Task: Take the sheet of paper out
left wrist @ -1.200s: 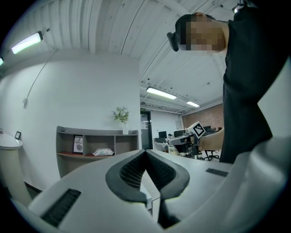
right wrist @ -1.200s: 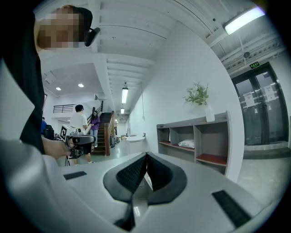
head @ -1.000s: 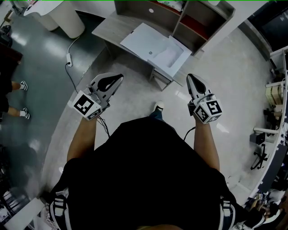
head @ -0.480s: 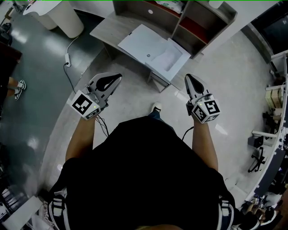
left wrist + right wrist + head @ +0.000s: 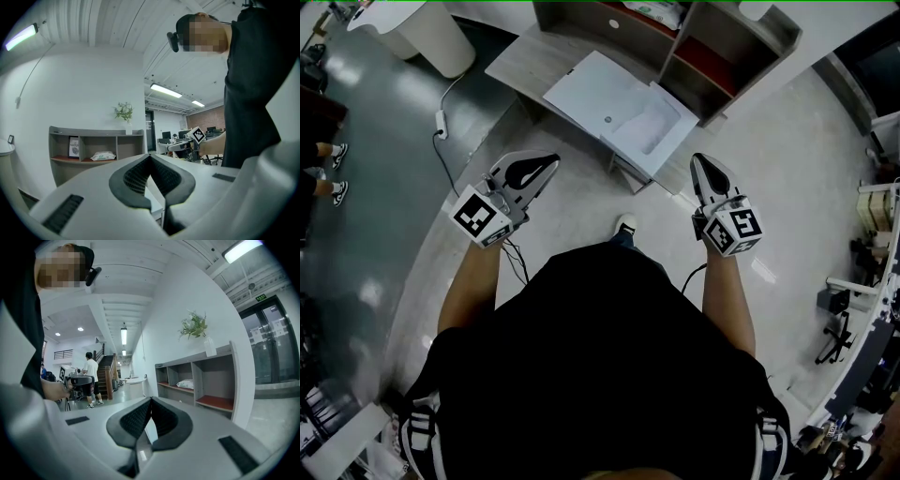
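A white boxy machine [image 5: 605, 94] sits on a low grey table [image 5: 520, 61] ahead of me. A pale sheet of paper [image 5: 649, 125] lies in its recessed tray on the right side. My left gripper [image 5: 548, 166] is held level short of the table's near edge, shut and empty. My right gripper [image 5: 697, 163] hangs just right of the machine's corner, also shut with nothing in it. In the left gripper view the jaws [image 5: 150, 157] are pressed together, as are those in the right gripper view [image 5: 150, 401].
An open shelf unit [image 5: 712, 47] stands behind the table against the wall. A cable with a power strip [image 5: 442, 127] runs over the floor at the left, near a white round pedestal [image 5: 427, 37]. A bystander's feet [image 5: 328, 169] show at far left, office chairs [image 5: 844, 314] at right.
Both grippers have drifted slightly forward toward the table as I step; they stay shut. The bystander's feet at the left have shifted.
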`<state>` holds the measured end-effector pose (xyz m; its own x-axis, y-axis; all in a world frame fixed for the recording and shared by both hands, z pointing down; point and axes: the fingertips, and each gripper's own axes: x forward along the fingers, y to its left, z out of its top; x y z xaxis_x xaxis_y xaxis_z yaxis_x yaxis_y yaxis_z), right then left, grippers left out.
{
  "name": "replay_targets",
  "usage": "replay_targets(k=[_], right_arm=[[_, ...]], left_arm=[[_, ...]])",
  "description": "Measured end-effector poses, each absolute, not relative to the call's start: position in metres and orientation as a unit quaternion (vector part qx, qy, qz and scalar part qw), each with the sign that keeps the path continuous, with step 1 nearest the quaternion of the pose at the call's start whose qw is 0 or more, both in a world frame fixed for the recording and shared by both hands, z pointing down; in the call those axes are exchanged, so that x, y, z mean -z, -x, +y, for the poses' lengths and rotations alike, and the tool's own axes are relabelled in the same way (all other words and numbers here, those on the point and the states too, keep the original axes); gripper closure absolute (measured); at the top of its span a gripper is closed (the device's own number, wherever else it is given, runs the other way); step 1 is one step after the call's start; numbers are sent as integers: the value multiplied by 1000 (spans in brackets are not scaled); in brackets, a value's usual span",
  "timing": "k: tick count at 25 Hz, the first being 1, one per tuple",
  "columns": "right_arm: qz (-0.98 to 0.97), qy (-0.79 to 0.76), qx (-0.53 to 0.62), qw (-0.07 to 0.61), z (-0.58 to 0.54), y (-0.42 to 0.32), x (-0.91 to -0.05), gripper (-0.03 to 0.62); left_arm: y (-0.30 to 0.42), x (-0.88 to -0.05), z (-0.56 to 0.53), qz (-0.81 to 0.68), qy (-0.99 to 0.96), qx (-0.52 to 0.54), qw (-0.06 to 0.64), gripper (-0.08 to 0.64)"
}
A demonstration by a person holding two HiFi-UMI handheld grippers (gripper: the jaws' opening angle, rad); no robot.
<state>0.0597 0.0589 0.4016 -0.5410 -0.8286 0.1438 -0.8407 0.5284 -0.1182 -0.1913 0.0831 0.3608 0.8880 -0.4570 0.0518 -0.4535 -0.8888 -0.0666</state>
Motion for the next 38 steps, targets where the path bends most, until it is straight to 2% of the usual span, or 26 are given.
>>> replay_targets(k=[38], right_arm=[[-883,-454,-108,51,-71,-146,-428,578]], left_arm=[[86,-384,-40,228,971,76,14,538]])
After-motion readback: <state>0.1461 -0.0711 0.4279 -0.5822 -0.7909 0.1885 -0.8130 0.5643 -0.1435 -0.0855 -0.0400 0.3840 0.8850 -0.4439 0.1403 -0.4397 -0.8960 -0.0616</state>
